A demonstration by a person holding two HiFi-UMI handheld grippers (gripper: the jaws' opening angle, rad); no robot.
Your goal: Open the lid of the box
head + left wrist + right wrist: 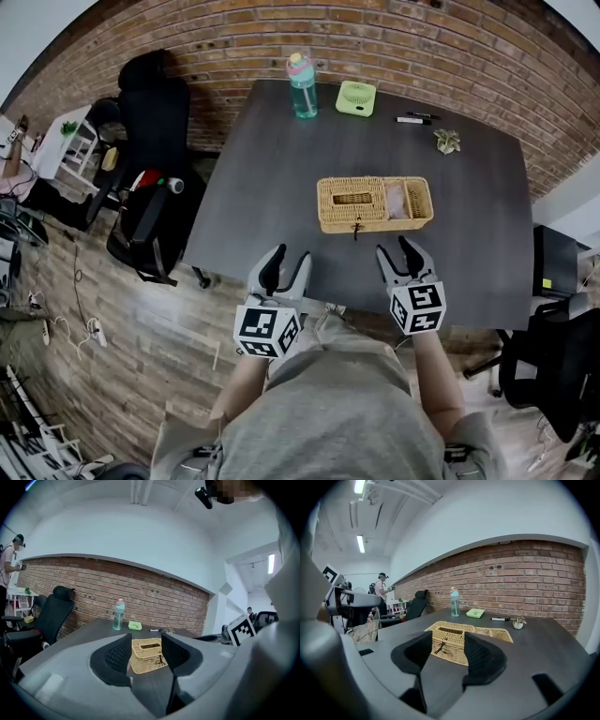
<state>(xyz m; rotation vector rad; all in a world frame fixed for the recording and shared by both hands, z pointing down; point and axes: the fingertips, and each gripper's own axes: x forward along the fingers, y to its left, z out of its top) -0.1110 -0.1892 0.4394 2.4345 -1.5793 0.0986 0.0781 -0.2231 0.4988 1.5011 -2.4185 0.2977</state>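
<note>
A black office chair [148, 131] stands on the wood floor to the left of the dark table [253, 187], near the brick wall [487, 52]. At the near edge of the table, left of its middle, the left gripper [289, 258] hangs with its jaws spread wide and nothing between them; its own view shows only the bare tabletop in the gap, with the box some way beyond. On the far side of the table a clear blue bottle [302, 86] stands upright, and just to its right lies a small green object [356, 97]. The wicker box [374, 203] sits near the middle of the table, apart from both grippers. Its lid [352, 198], which has a slot in the top, lies flat and closed over the left part, with a small dark fastener [356, 228] hanging down the near side. The right part of the box is an open compartment with something pale inside that cannot be made out. To the right of the left gripper, also at the near edge, the right gripper [396, 249] is just as wide open and holds nothing, its jaws pointing toward the box without touching it. Farther right on the far side lie a pen [413, 119] and a small potted plant [447, 141], near each other. Another black chair [553, 366] stands off the right end of the table.
</note>
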